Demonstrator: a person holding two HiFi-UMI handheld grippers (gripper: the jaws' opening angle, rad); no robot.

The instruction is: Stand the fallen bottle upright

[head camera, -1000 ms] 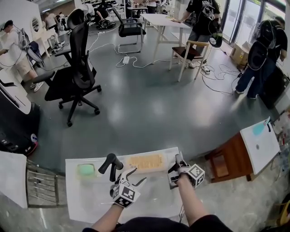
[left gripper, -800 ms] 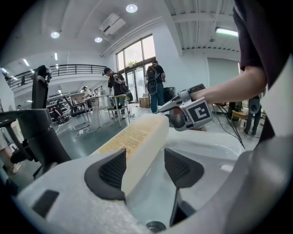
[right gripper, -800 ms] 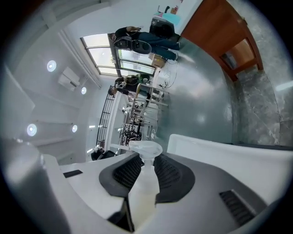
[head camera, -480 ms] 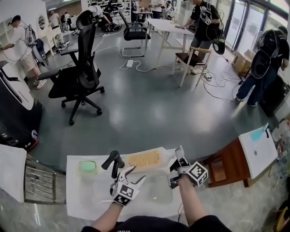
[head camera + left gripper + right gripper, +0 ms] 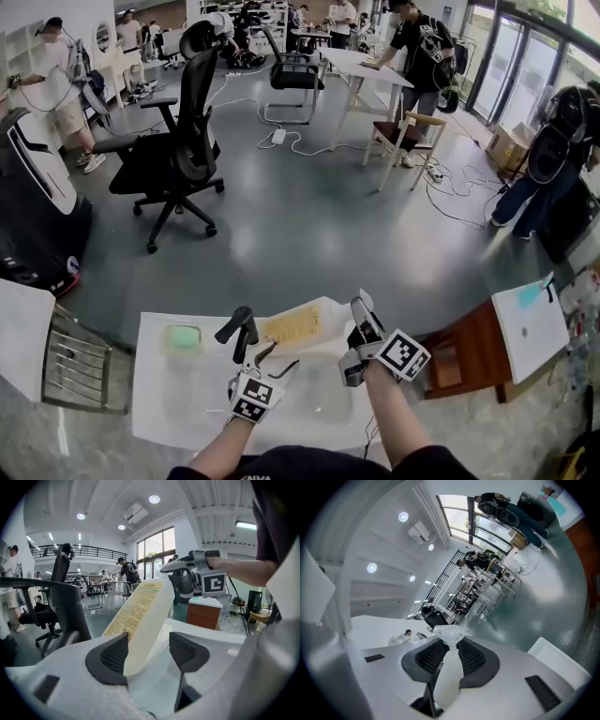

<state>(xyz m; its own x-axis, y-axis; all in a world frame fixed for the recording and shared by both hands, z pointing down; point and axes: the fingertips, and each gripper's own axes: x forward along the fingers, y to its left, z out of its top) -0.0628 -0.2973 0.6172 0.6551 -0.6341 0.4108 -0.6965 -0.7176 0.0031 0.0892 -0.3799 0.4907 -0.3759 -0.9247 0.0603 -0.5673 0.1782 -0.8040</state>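
Right gripper (image 5: 360, 324) pinched the bottle (image 5: 300, 325) by its neck; long axis slanted toward nine o'clock, base between spread jaws of left gripper (image 5: 269, 353).

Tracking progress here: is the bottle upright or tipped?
Tipped. The bottle leans: its neck is high, clamped in the right gripper, while its base sits low between the left gripper's parted jaws.

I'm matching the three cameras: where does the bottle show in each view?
Head view: low centre, the bottle tilted, its top in the right gripper.
Left gripper view: centre, leaning up and right from between the jaws.
Right gripper view: low centre, only its narrow top, clamped between the pads.
Shared landmark: the right gripper, upper right in the left gripper view.
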